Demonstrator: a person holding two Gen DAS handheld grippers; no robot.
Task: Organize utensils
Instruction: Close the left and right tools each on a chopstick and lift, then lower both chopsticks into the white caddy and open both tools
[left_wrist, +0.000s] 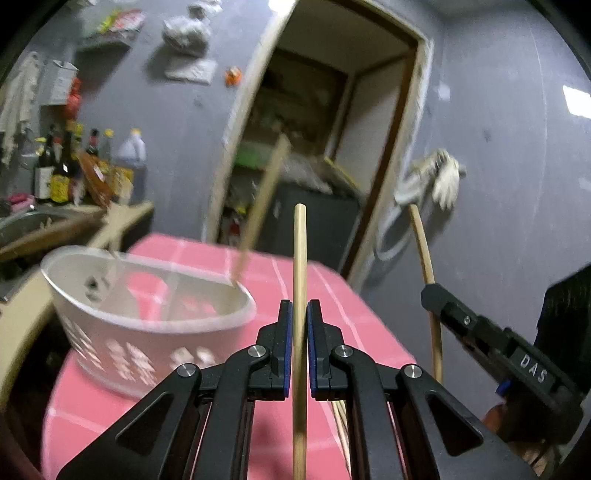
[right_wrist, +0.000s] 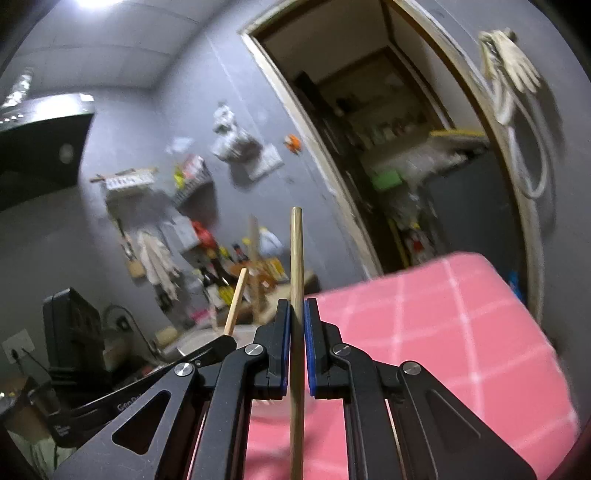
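Note:
My left gripper (left_wrist: 299, 306) is shut on a pale wooden chopstick (left_wrist: 299, 280) that stands upright between its blue pads. To its right, the right gripper (left_wrist: 430, 291) clamps a second chopstick (left_wrist: 426, 251). In the right wrist view my right gripper (right_wrist: 297, 304) is shut on that chopstick (right_wrist: 296, 258), and the left gripper (right_wrist: 227, 338) with its chopstick (right_wrist: 236, 299) shows at lower left. A white perforated utensil holder (left_wrist: 147, 325) stands on the pink checked table (left_wrist: 362, 317), left of my left gripper, with another chopstick (left_wrist: 262, 206) leaning in it.
A counter with a sink (left_wrist: 22, 221) and several bottles (left_wrist: 59, 173) lies at far left. An open doorway (left_wrist: 325, 147) onto a cluttered storeroom is behind the table. A glove (left_wrist: 445, 177) hangs on the grey wall. More chopsticks (left_wrist: 341, 417) lie on the table under my left gripper.

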